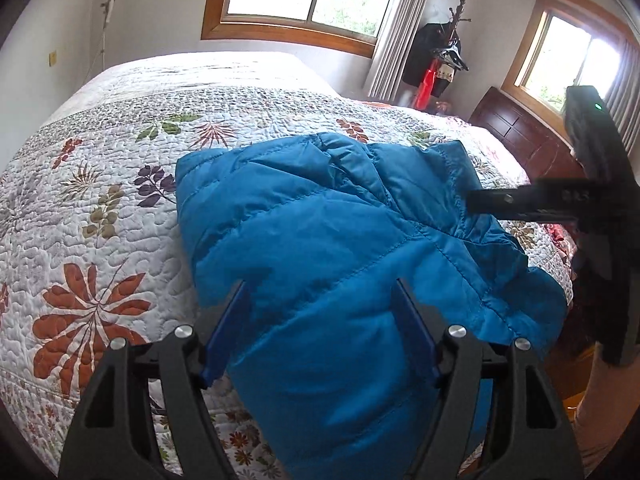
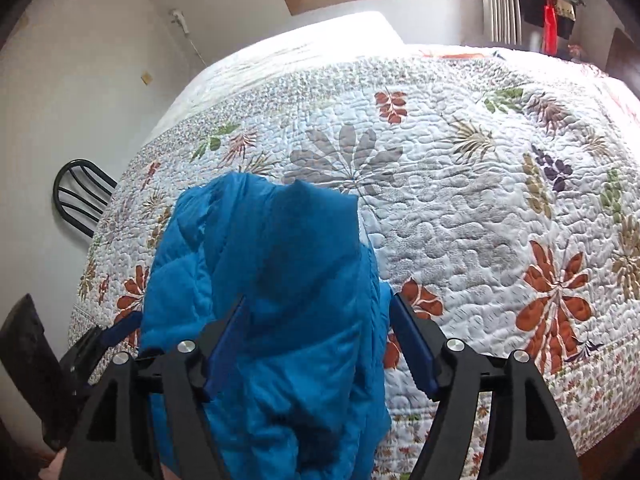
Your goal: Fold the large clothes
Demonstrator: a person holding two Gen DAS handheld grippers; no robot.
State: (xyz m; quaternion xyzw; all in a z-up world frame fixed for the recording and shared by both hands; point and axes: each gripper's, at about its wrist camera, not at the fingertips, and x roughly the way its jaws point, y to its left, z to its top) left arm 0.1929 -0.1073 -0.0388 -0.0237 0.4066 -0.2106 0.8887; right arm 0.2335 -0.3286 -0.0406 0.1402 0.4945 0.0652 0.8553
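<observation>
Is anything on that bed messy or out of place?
Only the blue puffer jacket: it lies rumpled and skewed near the edge of the floral quilt, its lower part hanging over. The quilt itself looks smooth.
</observation>
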